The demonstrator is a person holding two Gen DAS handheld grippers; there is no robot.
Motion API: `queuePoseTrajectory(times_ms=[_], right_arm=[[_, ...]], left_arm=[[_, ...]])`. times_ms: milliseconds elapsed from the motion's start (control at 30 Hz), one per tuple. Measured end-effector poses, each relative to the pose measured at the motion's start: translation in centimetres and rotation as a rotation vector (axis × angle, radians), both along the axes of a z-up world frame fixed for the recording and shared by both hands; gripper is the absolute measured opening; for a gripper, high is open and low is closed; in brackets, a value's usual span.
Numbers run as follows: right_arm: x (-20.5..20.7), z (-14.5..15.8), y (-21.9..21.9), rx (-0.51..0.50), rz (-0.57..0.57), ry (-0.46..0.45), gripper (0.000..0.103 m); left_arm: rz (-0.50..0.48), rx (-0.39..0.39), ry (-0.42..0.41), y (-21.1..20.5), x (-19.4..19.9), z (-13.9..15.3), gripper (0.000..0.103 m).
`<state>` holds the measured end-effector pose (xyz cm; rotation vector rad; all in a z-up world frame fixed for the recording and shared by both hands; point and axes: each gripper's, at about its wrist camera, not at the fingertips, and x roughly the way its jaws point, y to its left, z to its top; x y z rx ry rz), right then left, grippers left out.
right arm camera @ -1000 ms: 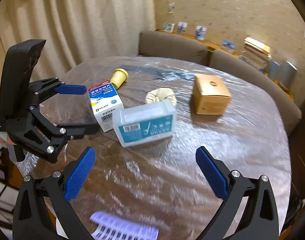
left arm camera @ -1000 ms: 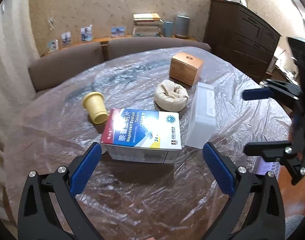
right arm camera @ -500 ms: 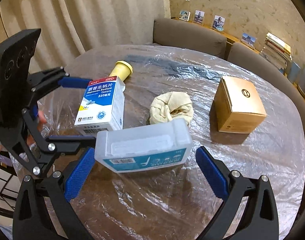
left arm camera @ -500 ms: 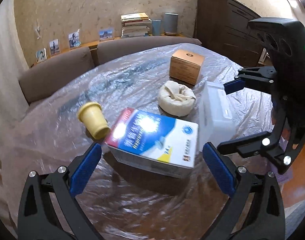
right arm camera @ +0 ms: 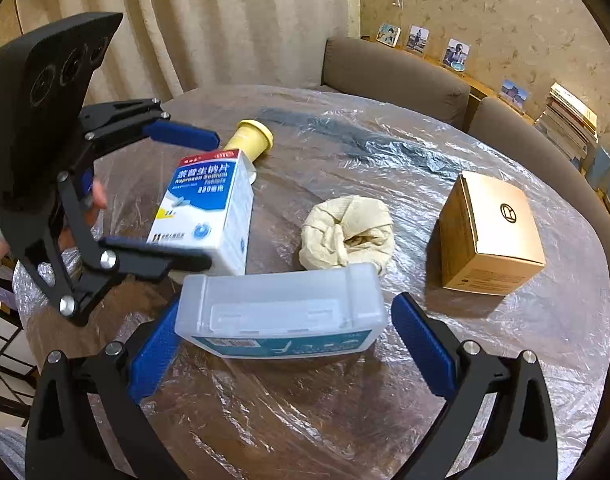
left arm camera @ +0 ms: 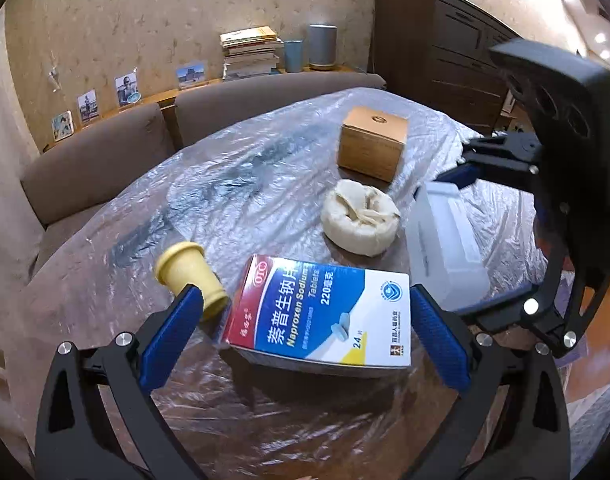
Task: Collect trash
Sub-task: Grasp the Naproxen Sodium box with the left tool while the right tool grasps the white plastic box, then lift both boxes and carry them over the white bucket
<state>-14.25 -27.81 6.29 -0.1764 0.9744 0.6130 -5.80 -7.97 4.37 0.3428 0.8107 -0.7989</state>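
Note:
A blue and white medicine box (left arm camera: 325,312) lies on the plastic-covered round table (left arm camera: 233,184). My left gripper (left arm camera: 305,336) is open with its fingers on either side of the box. A clear plastic case (right arm camera: 281,312) with a blue label lies beside it. My right gripper (right arm camera: 289,356) is open around the case. The medicine box also shows in the right wrist view (right arm camera: 205,216), between the left gripper's fingers (right arm camera: 181,136). A yellow cup (left arm camera: 189,276) lies on its side. A crumpled beige wad (left arm camera: 361,216) and a brown cardboard box (left arm camera: 373,144) sit farther back.
A brown sofa (left arm camera: 105,160) curves behind the table. A dark wooden cabinet (left arm camera: 445,40) stands at the back right. Books (left arm camera: 253,52) and photos stand on a ledge behind the sofa. Curtains (right arm camera: 225,20) hang at the left in the right wrist view.
Both grippers have moved forward. The left now straddles the medicine box and the right straddles the clear case. Both stay open.

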Motion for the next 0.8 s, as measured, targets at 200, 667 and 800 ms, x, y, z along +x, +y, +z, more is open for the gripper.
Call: queuePoseTrajectory(times_ms=[200, 667, 800], right_arm=[[0.2, -0.3, -0.1, 0.018, 0.008, 0.026, 0.085], [-1.3, 0.9, -2.8, 0.104, -0.100, 0.027, 0.082], [-2.7, 1.9, -3.4, 0.119, -0.128, -0.001, 0.081]], left_arm=[[-0.065, 0.053, 0.000, -1.4, -0.3, -0.6, 0.101], [0.040, -0.030, -0.012, 0.3, -2.5, 0.9, 0.084], [0.064, -0.051, -0.033, 0.7, -4.1, 2.0, 0.084]])
